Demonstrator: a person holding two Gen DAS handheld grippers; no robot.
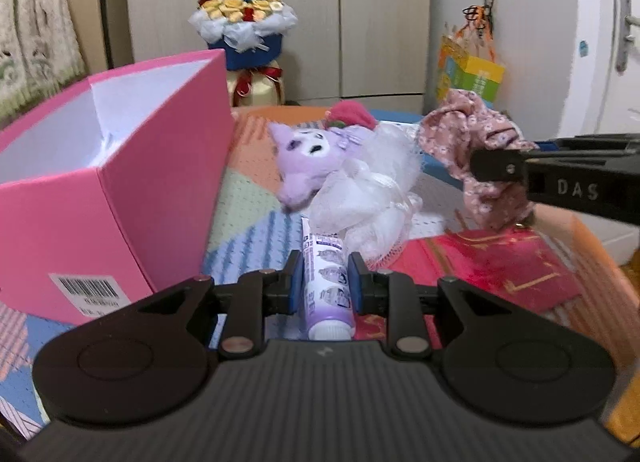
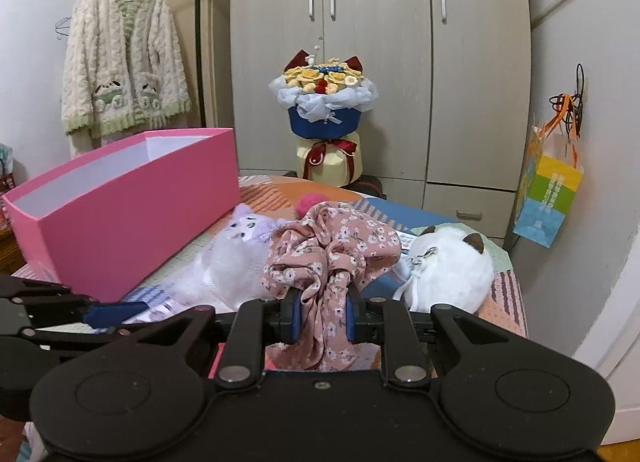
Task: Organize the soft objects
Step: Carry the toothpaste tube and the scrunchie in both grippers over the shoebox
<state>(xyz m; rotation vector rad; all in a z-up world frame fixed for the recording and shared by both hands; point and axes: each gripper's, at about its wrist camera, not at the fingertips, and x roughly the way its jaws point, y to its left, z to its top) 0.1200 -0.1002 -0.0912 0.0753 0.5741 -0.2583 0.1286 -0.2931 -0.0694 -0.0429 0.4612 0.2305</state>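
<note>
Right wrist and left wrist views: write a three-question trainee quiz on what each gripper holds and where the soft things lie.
1. True or false: the right gripper is shut on the floral cloth.
2. What does the left gripper hold? A) purple plush B) purple-and-white tube C) white mesh puff
3. Fill in: the pink box stands open, and its visible interior looks ____.

Key
1. True; the cloth hangs pinched between its fingers.
2. B; the tube sits between the fingers, while the purple plush and white mesh puff lie on the bedspread beyond.
3. Empty.
</note>
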